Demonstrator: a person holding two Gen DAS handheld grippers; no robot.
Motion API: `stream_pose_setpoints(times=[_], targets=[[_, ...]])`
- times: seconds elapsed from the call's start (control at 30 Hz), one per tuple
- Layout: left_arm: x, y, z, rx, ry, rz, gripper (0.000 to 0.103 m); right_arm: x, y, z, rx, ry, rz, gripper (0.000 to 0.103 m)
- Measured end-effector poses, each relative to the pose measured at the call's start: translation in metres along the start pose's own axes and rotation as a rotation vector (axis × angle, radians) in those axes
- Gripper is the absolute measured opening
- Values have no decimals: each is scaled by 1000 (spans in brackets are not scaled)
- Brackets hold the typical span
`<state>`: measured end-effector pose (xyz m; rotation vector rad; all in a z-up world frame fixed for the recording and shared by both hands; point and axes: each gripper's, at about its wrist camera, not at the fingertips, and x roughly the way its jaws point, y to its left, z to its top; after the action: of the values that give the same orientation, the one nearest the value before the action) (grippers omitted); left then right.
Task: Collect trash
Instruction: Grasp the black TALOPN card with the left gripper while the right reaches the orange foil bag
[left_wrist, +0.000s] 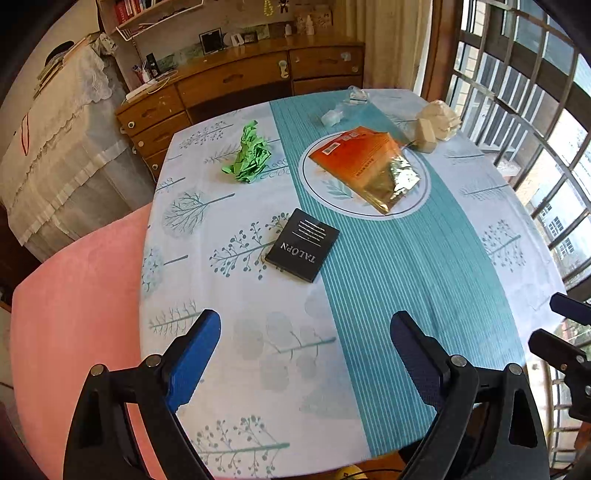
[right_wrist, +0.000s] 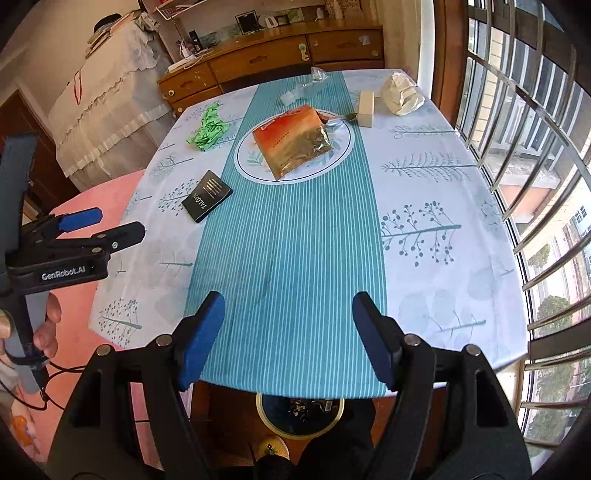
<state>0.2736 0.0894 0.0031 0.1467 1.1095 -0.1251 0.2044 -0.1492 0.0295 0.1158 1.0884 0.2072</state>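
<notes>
On the tree-print tablecloth (left_wrist: 406, 280) lie a crumpled green paper (left_wrist: 249, 155) (right_wrist: 208, 127), an orange and gold foil packet (left_wrist: 365, 166) (right_wrist: 295, 140), a black box (left_wrist: 302, 250) (right_wrist: 207, 201), clear plastic wrappers (left_wrist: 332, 118) (right_wrist: 291, 96), a small beige box (left_wrist: 424, 134) (right_wrist: 366, 109) and crumpled white paper (left_wrist: 441, 118) (right_wrist: 400, 94). My left gripper (left_wrist: 304, 325) (right_wrist: 110, 225) hangs open over the table's near left part, nothing between its fingers. Above the near edge, my right gripper (right_wrist: 289, 301) (left_wrist: 554, 321) is open and empty too. A round bin (right_wrist: 300, 413) stands on the floor under that edge.
A pink cushioned seat (left_wrist: 74, 314) adjoins the table's left side. Behind the table runs a wooden sideboard (left_wrist: 240, 77), with lace-covered furniture (left_wrist: 66, 147) to its left. Barred windows (left_wrist: 535, 147) line the right side. A hand (right_wrist: 48, 332) holds the left gripper's handle.
</notes>
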Motion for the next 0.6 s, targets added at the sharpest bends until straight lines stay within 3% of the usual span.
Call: stream_pose_setpoints(times=[0.17,0.33,0.6], targets=[[74,-3,48,-3,87,46,94,48,-27,51,-42,50,40,69],[130,-2,65,-4,176,79,94,90,-40,90,-88,89,75,69],[171,0,73,-22,230,91,95,138,-48,144,-137,115,118,70]])
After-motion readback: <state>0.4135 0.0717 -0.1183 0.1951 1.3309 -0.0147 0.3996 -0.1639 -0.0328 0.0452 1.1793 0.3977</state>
